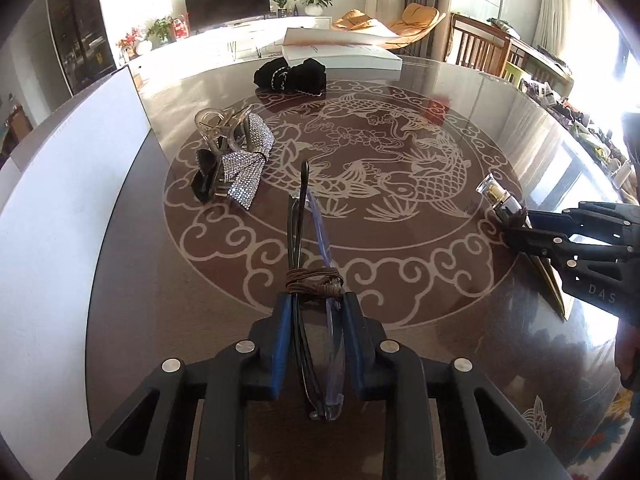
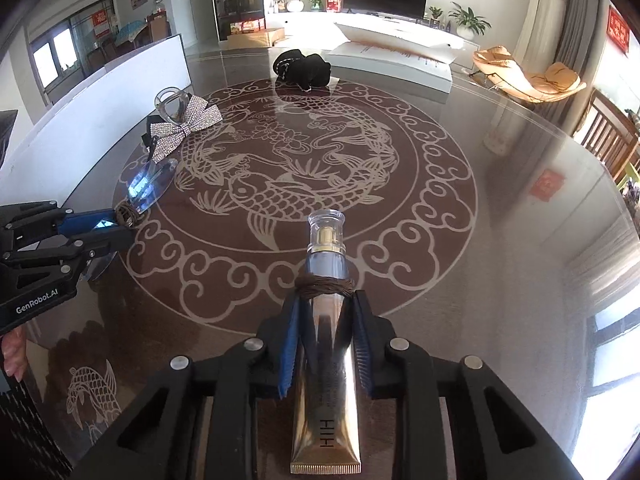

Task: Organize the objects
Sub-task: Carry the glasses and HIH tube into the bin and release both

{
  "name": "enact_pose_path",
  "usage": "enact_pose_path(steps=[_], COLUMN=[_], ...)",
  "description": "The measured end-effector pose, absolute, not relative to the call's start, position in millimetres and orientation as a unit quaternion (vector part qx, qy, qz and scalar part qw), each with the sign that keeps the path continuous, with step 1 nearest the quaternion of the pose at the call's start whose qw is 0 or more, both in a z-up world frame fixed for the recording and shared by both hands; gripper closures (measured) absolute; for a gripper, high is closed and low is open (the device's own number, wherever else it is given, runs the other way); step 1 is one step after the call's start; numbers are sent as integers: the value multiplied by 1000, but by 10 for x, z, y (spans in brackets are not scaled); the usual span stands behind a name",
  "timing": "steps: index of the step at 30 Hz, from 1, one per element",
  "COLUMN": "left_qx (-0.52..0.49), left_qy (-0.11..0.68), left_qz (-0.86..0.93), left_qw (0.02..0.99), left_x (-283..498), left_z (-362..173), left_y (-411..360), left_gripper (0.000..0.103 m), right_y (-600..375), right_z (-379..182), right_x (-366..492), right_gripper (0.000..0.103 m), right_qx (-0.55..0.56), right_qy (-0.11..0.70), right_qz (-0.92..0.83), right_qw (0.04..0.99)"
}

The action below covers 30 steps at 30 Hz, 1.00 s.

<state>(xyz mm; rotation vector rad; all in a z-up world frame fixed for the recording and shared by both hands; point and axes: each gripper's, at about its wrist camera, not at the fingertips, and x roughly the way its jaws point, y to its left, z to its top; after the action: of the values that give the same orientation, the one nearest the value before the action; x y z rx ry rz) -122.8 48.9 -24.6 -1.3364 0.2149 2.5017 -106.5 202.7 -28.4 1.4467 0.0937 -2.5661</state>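
Note:
My left gripper (image 1: 314, 300) is shut on folded glasses (image 1: 310, 232) with dark arms and bluish lenses, held above the table; it also shows in the right wrist view (image 2: 124, 226) at the left. My right gripper (image 2: 325, 298) is shut on a gold cosmetic tube (image 2: 326, 360) with a clear cap, cap pointing forward; it shows in the left wrist view (image 1: 516, 226) at the right. A rhinestone bow hair clip (image 1: 244, 160) lies with a clear claw clip (image 1: 218, 128) at the table's left. A black scrunchie (image 1: 290, 74) lies at the far side.
The round glass table (image 1: 400, 280) has a carp pattern. A white open box (image 1: 340, 50) stands behind the scrunchie. A white panel (image 1: 60, 200) borders the table's left edge. Chairs and clutter are beyond the right edge.

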Motion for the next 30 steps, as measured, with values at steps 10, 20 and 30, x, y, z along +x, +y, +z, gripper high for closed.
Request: enact_pose_path(steps=[10, 20, 30], left_qx=[-366, -363, -406], left_qy=[-105, -108, -110], left_qz=[914, 925, 893], left_qw=[137, -40, -163], left_x=[-713, -511, -225], left_z=[686, 1042, 455], left_y=[-531, -2302, -2981], left_gripper=[78, 78, 19], right_y=[1466, -822, -1725], right_z=[577, 1256, 689], right_x=[-883, -947, -942], right_gripper=[77, 77, 21], right_qx=[424, 389, 417], right_qy=[-69, -81, -23], right_qz=[-878, -818, -817], right_qw=[209, 417, 398])
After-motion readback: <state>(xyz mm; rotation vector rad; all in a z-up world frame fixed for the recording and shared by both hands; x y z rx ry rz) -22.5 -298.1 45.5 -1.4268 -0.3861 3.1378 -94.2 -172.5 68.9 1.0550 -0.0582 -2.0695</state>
